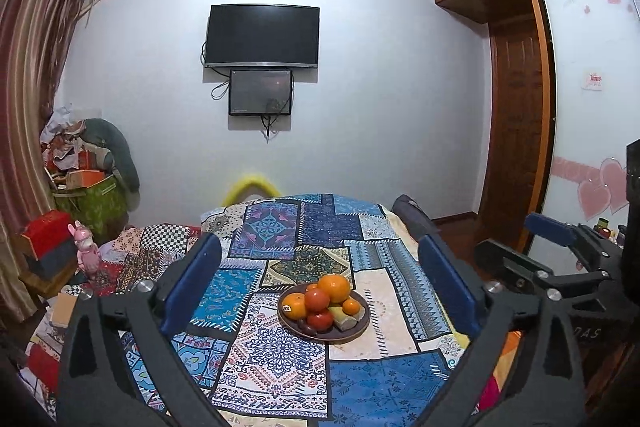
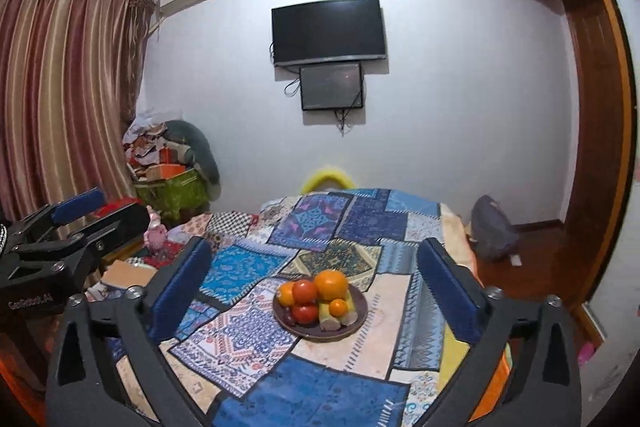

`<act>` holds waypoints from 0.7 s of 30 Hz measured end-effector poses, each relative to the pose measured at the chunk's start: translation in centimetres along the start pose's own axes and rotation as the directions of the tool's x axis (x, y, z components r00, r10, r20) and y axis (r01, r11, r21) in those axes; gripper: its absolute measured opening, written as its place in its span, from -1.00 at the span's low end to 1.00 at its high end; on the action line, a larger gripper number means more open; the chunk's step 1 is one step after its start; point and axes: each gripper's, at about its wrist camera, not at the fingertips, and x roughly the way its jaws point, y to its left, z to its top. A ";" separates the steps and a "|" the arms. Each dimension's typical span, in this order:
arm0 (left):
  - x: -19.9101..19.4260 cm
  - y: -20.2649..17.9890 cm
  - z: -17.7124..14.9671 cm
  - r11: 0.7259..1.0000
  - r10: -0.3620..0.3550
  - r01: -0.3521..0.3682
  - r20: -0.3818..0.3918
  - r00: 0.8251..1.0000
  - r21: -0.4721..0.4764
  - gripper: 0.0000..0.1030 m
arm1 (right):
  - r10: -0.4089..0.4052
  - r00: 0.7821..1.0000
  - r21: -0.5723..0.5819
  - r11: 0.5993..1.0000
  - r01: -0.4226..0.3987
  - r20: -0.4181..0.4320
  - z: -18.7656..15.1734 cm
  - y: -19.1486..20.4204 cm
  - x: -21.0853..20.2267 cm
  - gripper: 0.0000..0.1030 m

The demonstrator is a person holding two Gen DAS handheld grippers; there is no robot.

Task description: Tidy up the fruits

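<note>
A dark round plate (image 1: 352,335) (image 2: 358,321) sits on the patchwork-covered table, piled with fruit. A big orange (image 1: 334,287) (image 2: 330,284) tops the pile, with red tomatoes (image 1: 317,299) (image 2: 305,291), smaller oranges (image 1: 295,305) (image 2: 338,307) and pale green stalk pieces (image 1: 343,319) (image 2: 329,319) around it. My left gripper (image 1: 320,281) stands open, well short of the plate, nothing between its blue pads. My right gripper (image 2: 314,279) is open too, empty, equally back from the plate. Each gripper shows at the edge of the other's view.
The patchwork cloth (image 1: 280,359) covers the table, with bare cloth all round the plate. Clutter, boxes and a pink figurine (image 1: 86,251) stand at the left. A wall TV (image 1: 262,35) hangs behind. Wooden wardrobe (image 1: 516,115) and floor lie to the right.
</note>
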 end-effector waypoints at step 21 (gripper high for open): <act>0.2 0.1 -0.2 1.000 -0.001 0.001 0.000 1.000 -0.015 1.00 | -0.012 1.000 -0.007 1.000 0.012 0.019 0.1 0.1 -1.0 1.00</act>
